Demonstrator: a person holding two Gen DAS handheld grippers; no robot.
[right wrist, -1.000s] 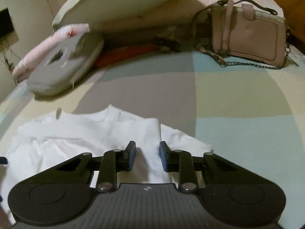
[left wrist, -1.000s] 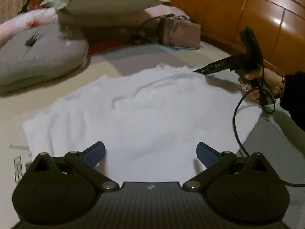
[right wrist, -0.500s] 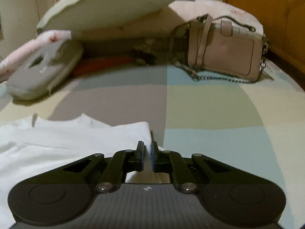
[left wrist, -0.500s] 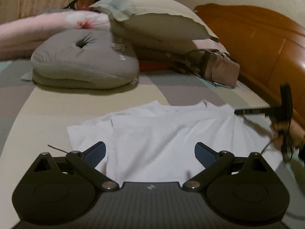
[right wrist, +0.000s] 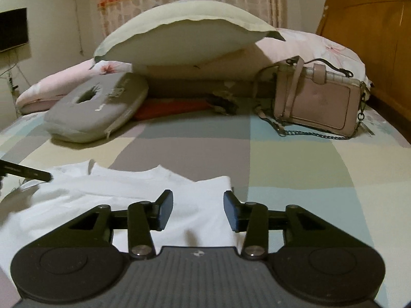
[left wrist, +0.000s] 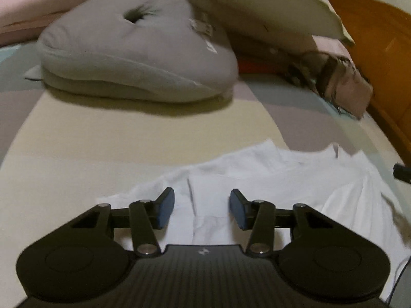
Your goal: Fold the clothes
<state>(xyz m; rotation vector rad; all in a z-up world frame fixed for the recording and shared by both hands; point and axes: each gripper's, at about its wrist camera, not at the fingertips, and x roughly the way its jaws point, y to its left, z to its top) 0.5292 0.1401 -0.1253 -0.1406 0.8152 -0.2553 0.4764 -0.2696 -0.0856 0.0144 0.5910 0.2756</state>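
Mid-fold on a white T-shirt (left wrist: 282, 192) lying flat on the bed (right wrist: 295, 159), at 6 o'clock of the grey cushion (left wrist: 133, 51). Left hand-held gripper (left wrist: 200, 211) tilted down over a crease near the sleeve, jaws closing, cloth between but not yet pinched. Right hand-held gripper (right wrist: 197, 211) over the 3 o'clock edge, jaws opening, nothing clamped. Next, probably: pinch, lift, carry across.
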